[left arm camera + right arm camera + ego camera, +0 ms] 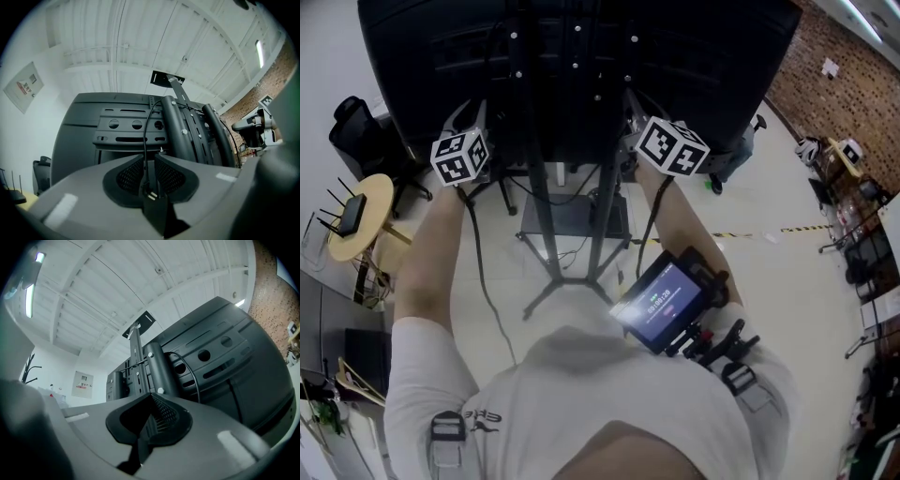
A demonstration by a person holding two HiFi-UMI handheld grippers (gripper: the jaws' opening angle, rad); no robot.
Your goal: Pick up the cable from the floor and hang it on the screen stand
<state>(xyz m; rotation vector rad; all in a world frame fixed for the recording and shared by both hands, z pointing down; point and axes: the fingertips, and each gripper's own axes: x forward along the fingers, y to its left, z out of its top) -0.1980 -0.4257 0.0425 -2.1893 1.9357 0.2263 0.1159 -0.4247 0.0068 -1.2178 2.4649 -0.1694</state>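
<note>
Left claw (149, 160): jaws slightly apart. A thin black cable (145, 136) lies loose between the pads, its plug end (150, 193) at the root. The cable runs up onto the screen stand (179, 129). Right claw (150, 397): closed, empty. Judgement: the cable is light, limp and slick. Best gripped near the stiffer plug end, letting the slack drape.
</note>
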